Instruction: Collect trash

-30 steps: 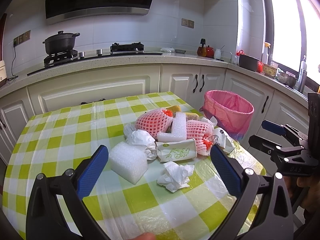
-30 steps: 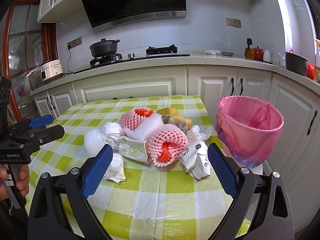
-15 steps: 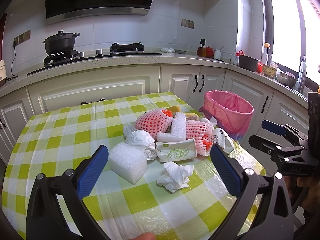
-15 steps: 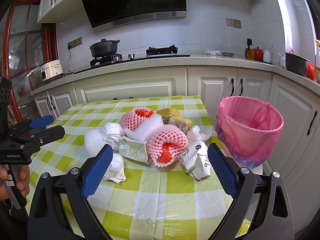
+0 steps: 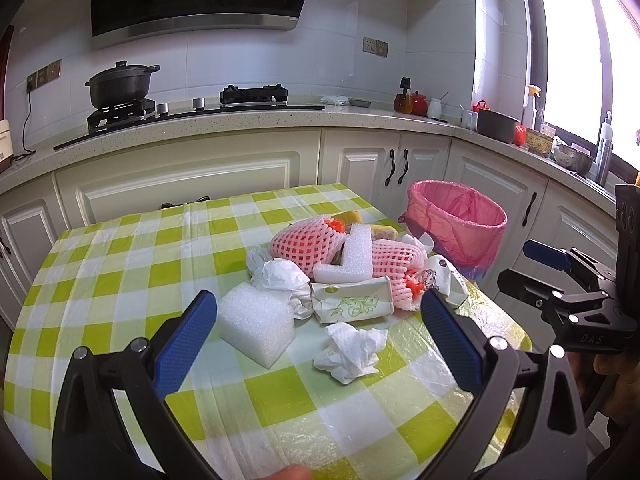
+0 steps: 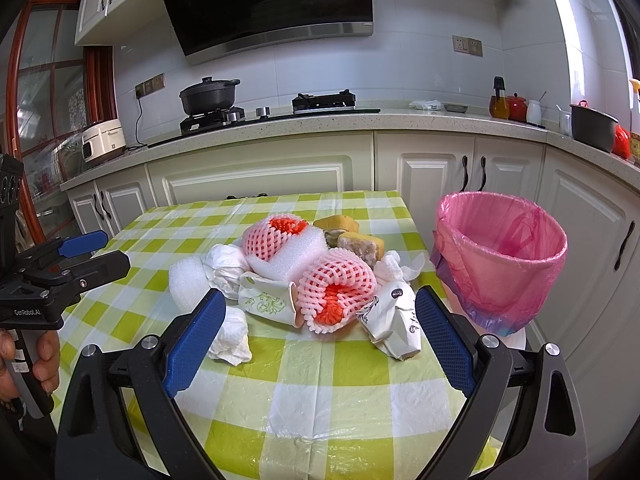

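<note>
Nothing has shifted since a moment ago: both grippers hang over the near edge of the table (image 6: pixel 344 396), unmoved. The left gripper (image 5: pixel 318 334) and the right gripper (image 6: pixel 320 334) each have jaws spread wide, holding and touching nothing. The trash pile (image 6: pixel 312 272) sits mid-table, toward its right edge, beside the pink-lined bin (image 6: pixel 500 256).
</note>
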### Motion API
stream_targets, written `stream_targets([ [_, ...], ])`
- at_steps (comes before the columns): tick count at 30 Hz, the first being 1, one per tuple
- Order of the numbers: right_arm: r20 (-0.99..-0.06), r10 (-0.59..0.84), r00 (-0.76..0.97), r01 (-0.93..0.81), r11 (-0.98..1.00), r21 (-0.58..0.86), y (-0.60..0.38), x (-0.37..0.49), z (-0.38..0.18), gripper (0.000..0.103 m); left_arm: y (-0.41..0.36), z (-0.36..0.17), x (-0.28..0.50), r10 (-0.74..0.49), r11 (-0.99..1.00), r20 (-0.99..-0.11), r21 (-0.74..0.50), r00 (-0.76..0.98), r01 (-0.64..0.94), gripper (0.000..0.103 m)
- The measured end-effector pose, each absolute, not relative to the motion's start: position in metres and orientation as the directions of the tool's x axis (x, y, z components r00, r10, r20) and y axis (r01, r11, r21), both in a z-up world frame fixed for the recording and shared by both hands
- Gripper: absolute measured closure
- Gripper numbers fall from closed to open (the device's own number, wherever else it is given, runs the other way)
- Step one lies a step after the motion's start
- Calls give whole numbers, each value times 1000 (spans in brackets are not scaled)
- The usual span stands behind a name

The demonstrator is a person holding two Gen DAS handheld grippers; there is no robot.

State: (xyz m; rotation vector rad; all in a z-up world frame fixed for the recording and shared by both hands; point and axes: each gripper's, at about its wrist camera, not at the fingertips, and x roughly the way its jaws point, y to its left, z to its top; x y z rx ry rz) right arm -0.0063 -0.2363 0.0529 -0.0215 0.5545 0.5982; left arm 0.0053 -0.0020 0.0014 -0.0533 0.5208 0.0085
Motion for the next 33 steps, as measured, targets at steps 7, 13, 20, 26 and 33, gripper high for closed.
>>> stream_targets([
  [7,-522,517,678,-534,835,134,-232,-4,48,14,-2,-3,11,-8,998,-507,-58,862,-25,4],
  [13,-579,491,651,-505,849,153,-233,15,30,14,11,-19,26,-5,996,-548,-81,837,-47,4],
  [20,-670,436,601,-452,877,166,-233,54,1,14,41,-45,51,3,989,-616,-114,787,-93,5],
  [26,-730,406,551,-435,885,164,-230,84,-21,14,58,-64,79,22,987,-671,-104,741,-124,5],
  [33,-780,375,502,-427,891,154,-229,111,-40,14,69,-84,102,34,989,-719,-74,694,-125,5],
])
